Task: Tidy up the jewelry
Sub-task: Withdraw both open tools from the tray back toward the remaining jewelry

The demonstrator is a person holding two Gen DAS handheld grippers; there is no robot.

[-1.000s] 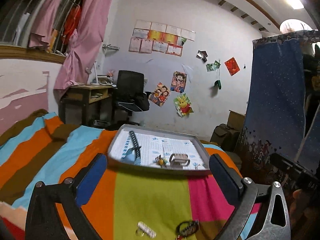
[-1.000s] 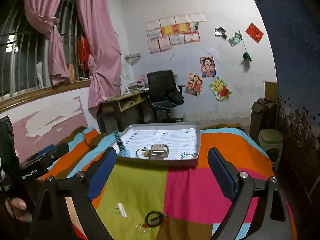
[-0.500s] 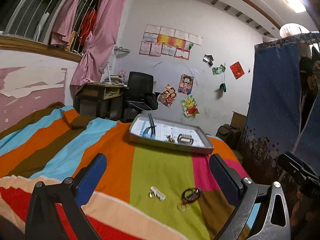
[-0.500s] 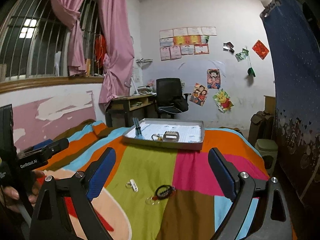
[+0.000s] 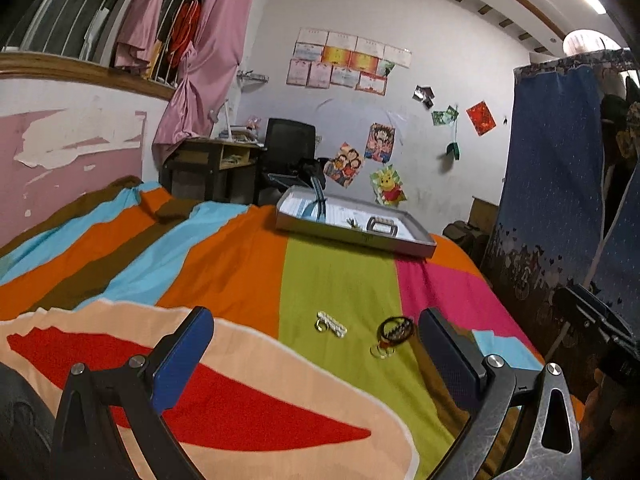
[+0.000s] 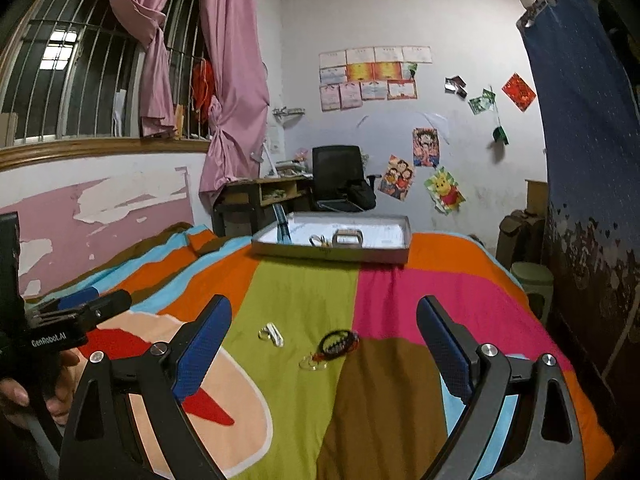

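On the bedspread (image 6: 304,292), the tray (image 6: 332,254) lies at twelve o'clock, the bracelet (image 6: 338,340) nearer, the clip (image 6: 274,334) just at its nine o'clock, a desk (image 6: 260,192) behind.

Here's the bed (image 6: 384,304) under its striped, many-coloured cover, a shallow grey tray (image 6: 332,254) sitting at the far end, and on the near green stripe a small white clip (image 6: 272,335) just left of a dark beaded bracelet (image 6: 338,344).
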